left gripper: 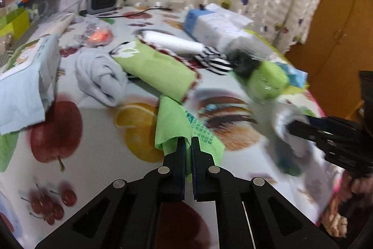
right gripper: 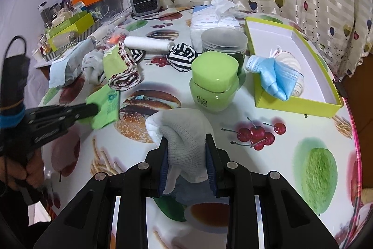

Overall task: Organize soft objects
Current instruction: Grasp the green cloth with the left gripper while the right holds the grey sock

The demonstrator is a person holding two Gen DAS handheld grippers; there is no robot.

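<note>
Left tongs: the left tongs (left gripper: 188, 144) are clamped tight on a corner of the green cloth (left gripper: 177, 125), jaws nearly touching with the fabric pinched between them.
Green cloth: lifted just clear of the worktop (left gripper: 98, 155), hanging from the pinch, close to the rolled green towel (left gripper: 156, 67).
Right tongs: the right tongs (right gripper: 186, 155) are closed around a bundled white sock (right gripper: 184, 132), pads pressing its sides, held above the fruit-print cover.
Yellow-green box: the yellow-green box (right gripper: 291, 102) sits to the right, beyond the cherries print, and already holds a blue face mask (right gripper: 277, 76) and a pale round bundle.
Obstacles: a green-lidded jar (right gripper: 213, 83) and a clear tub (right gripper: 223, 43) stand between the tongs and the box's near corner.
Still loose: striped socks (right gripper: 184, 56), a grey knotted cloth (right gripper: 93, 67), a white roll (right gripper: 149, 44), all left of the jars.
Step in hand: both items gripped and up; looks like the carry phase toward the box.
Next move: likely swing the white sock right, past the jar, over the box wall, then let go inside; the cloth has the longer trip across.
Watch for: dangling cloth brushing the jar lid.
</note>
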